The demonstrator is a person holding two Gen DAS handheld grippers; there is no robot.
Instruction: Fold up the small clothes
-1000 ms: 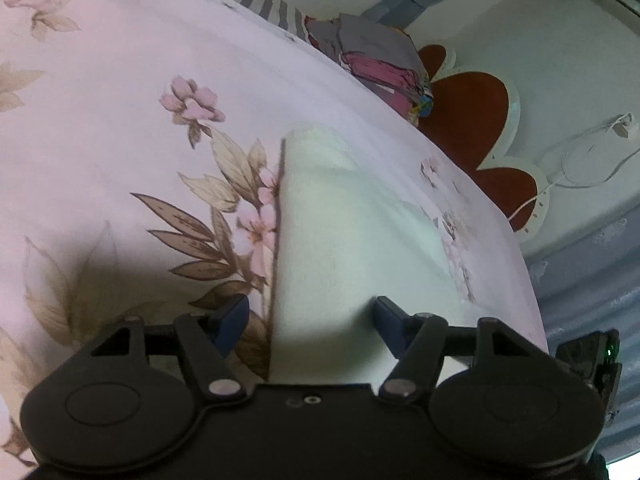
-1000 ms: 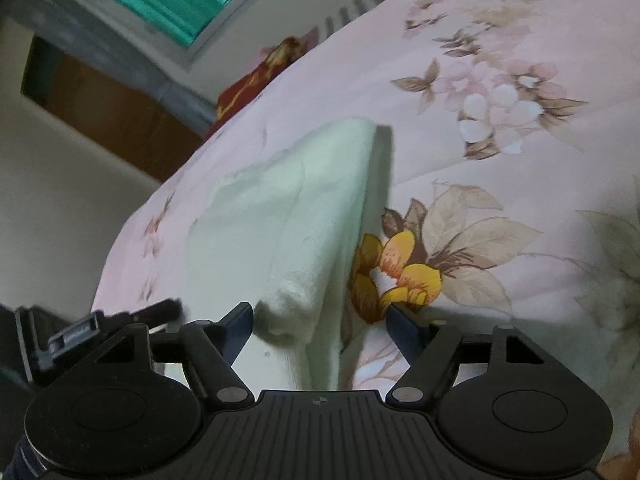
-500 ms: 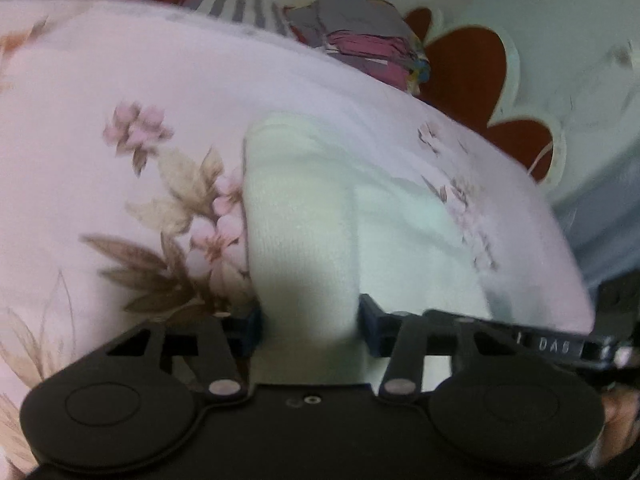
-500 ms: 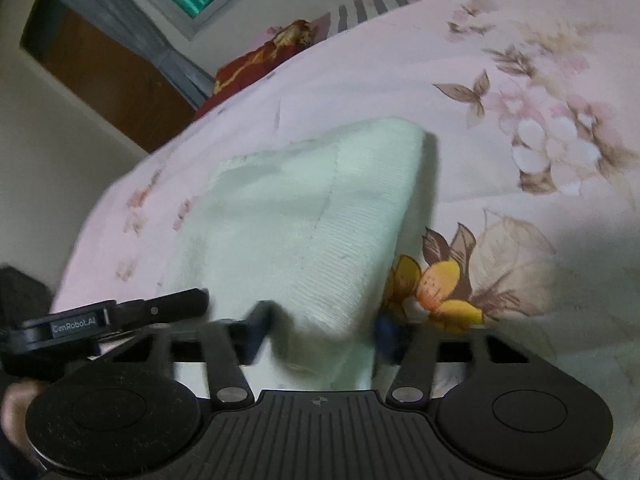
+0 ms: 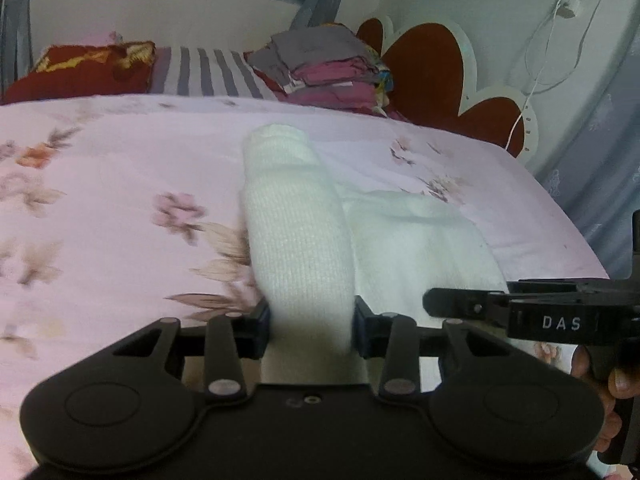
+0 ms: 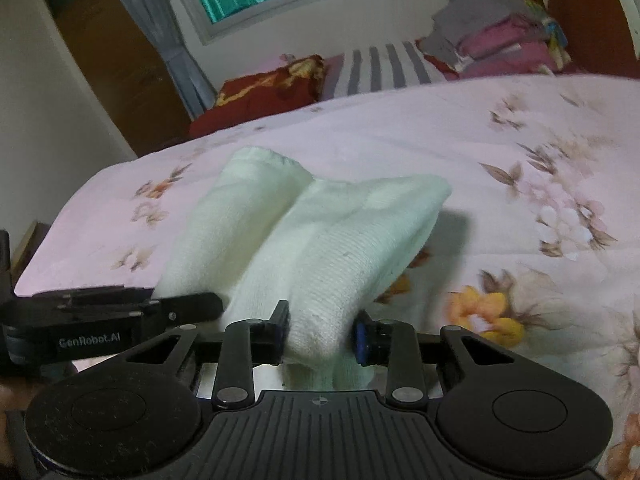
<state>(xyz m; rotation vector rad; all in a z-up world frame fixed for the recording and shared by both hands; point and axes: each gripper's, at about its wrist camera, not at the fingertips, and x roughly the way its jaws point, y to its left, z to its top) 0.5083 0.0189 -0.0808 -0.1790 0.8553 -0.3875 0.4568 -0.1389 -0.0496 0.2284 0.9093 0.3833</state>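
I lose the near end of the white knit garment (image 5: 300,240) behind my left gripper (image 5: 311,326), and my right gripper (image 6: 322,334) hides its other near corner. A hand (image 5: 608,384) is cut off at the edge. Readable writing: "DAS" on one tool, "GenRobot.AI" on the other. The garment — pale, ribbed, bunched into two folds — is lifted off the flowered bedspread (image 5: 100,200). Both sets of jaws are closing, each pinching the cloth between its pads.
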